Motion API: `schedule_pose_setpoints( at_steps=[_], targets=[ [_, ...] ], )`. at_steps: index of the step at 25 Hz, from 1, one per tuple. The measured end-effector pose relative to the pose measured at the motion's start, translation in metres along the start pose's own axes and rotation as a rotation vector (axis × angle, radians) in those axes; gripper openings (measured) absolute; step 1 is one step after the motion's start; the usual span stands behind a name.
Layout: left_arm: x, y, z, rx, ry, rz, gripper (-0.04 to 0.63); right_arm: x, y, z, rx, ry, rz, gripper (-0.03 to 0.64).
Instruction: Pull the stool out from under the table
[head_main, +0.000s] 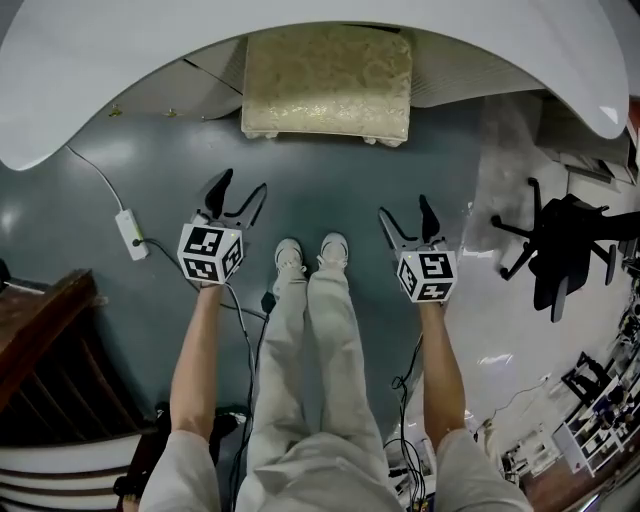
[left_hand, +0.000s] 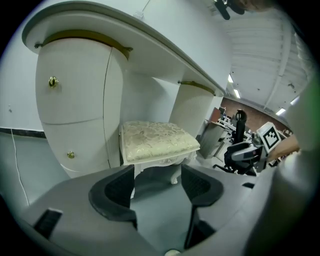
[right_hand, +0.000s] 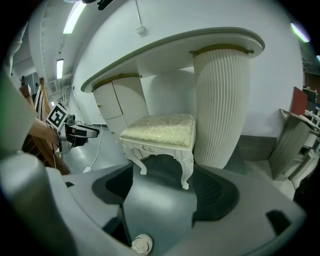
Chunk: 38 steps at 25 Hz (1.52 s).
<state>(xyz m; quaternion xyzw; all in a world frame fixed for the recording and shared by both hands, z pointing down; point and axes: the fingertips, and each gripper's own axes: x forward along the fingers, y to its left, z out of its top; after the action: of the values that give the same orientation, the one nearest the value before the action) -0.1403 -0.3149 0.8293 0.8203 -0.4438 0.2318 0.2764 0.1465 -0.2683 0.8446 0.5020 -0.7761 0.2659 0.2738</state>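
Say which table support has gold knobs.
The cabinet left of the stool: two gold knobs on its doors. The ribbed column on the right has none.

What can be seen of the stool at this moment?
The stool is small and rectangular: a pale cream patterned cushion on a white carved frame with curved legs. It stands upright on the grey floor, tucked under the curved top of the white table, with its front edge facing the person. Only the floor touches it. The left tool and right tool, both open, are short of it.
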Motion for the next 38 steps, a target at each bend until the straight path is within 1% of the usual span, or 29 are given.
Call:
schedule_pose_setpoints(
  at_steps=[4,8,16,21,28,35,38],
  targets=[
    [0.026,0.013,-0.022,-0.001,0.011,0.006,0.276,0.026,-0.006,-0.024,0.002,0.015,-0.003,0.365],
    [0.047,0.022,-0.041,-0.009,0.022,0.005,0.276,0.052,-0.019,-0.039,-0.008,0.021,-0.012,0.367],
    [0.099,0.057,-0.069,-0.009,0.045,0.032,0.279,0.122,-0.052,-0.049,-0.006,0.019,-0.033,0.376],
    [0.131,0.076,-0.07,-0.009,0.034,0.048,0.287,0.161,-0.072,-0.04,-0.002,0.01,-0.043,0.391],
    [0.167,0.094,-0.066,0.02,0.028,0.063,0.302,0.203,-0.082,-0.036,-0.037,0.015,-0.039,0.434],
    [0.187,0.098,-0.063,0.069,0.023,0.041,0.308,0.226,-0.084,-0.025,-0.074,-0.008,-0.039,0.437],
    [0.19,0.097,-0.063,0.073,0.012,0.031,0.308,0.233,-0.088,-0.02,-0.084,-0.014,-0.054,0.424]
  ],
)
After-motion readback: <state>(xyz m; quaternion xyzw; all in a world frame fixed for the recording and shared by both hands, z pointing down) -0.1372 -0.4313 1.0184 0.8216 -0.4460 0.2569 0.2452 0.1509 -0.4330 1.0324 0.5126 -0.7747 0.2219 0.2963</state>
